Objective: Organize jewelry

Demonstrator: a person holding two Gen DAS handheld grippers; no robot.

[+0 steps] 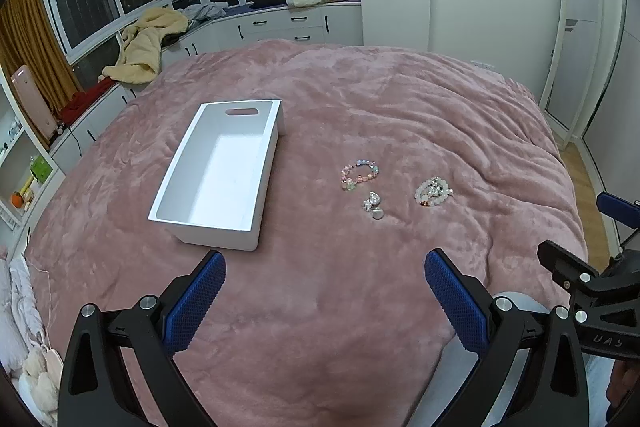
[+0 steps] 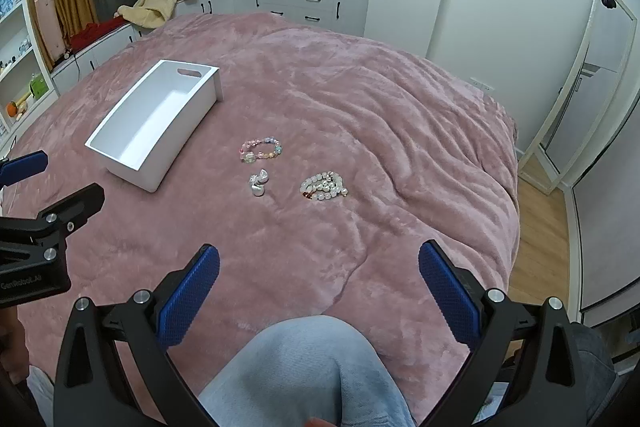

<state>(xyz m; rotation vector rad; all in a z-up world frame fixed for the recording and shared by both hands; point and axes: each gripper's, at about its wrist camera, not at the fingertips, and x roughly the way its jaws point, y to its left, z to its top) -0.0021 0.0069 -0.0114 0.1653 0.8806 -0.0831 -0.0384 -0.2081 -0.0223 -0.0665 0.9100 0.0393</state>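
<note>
A white open box (image 1: 218, 183) (image 2: 154, 125) with a handle slot lies on the pink bedspread, nothing in it. To its right lie a pastel bead bracelet (image 1: 360, 174) (image 2: 261, 149), a small silver charm cluster (image 1: 373, 207) (image 2: 258, 183) and a white pearl bracelet (image 1: 433, 191) (image 2: 324, 187). My left gripper (image 1: 325, 267) is open and empty, held above the blanket short of the box and jewelry. My right gripper (image 2: 319, 259) is open and empty, nearer me than the jewelry. Each gripper shows at the edge of the other's view.
The pink bedspread (image 1: 400, 99) covers the whole bed. A knee in light jeans (image 2: 304, 367) is at the near edge. White cabinets (image 1: 280, 25) with clothes on top run under the windows behind. A mirror (image 2: 580, 87) and wood floor are at the right.
</note>
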